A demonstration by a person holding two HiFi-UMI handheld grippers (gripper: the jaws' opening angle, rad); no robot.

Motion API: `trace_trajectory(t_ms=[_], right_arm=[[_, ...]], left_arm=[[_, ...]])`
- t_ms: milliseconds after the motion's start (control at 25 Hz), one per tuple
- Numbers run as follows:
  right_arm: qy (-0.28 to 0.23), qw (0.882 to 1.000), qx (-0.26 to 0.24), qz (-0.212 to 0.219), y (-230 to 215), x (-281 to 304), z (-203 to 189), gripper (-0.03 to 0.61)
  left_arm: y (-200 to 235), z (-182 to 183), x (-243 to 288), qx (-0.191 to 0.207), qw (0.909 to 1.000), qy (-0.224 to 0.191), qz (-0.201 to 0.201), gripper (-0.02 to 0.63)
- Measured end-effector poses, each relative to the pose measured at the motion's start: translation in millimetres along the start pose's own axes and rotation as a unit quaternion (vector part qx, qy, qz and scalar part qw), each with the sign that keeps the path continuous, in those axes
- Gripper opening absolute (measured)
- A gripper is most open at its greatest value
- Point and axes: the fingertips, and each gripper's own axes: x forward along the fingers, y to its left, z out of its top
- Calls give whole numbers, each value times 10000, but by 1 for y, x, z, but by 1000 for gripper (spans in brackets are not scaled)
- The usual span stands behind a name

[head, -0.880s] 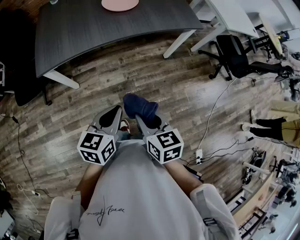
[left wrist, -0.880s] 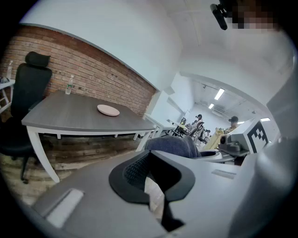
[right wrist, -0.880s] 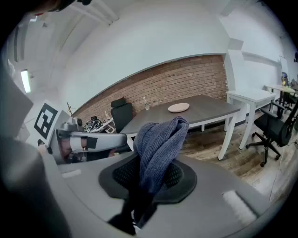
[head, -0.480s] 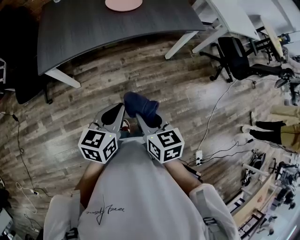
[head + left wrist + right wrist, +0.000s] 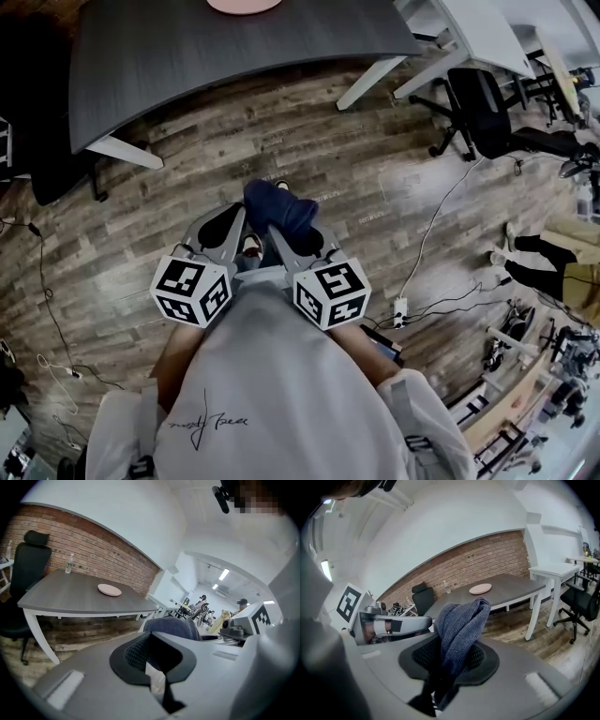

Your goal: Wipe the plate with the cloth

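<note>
A dark grey table [image 5: 234, 56] on white legs stands on a floor of worn wooden planks [image 5: 309, 150]. Behind the table there is a red brick wall [image 5: 93, 557], and near the far edge of the table top stands a small clear bottle [image 5: 69, 563]. A black office chair [image 5: 29, 573] stands at the left end of the table. To the right are white tables [image 5: 469, 33], with another black wheeled chair [image 5: 492, 103] beside them. A white power strip [image 5: 399, 309] lies on the floor, and a thin pale cable [image 5: 427, 234] runs away from it. At the right edge of the head view, a person's legs [image 5: 544, 248] are seen.
</note>
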Motion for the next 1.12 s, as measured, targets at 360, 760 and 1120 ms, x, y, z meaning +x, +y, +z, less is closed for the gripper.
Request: trace_trajectory(t_ms=[360,760,1120], right_arm=[[51,9997,189,156,-63,37,55,103],[31,9985,50,548,-126,71,113,101],[54,9979,162,632,-168,86,137,101]], left_arm=[[13,44,69,-96,9999,97,74,2],[12,99,149,58,9996,177,220,2],[19,123,190,10,9990,150,418,5]])
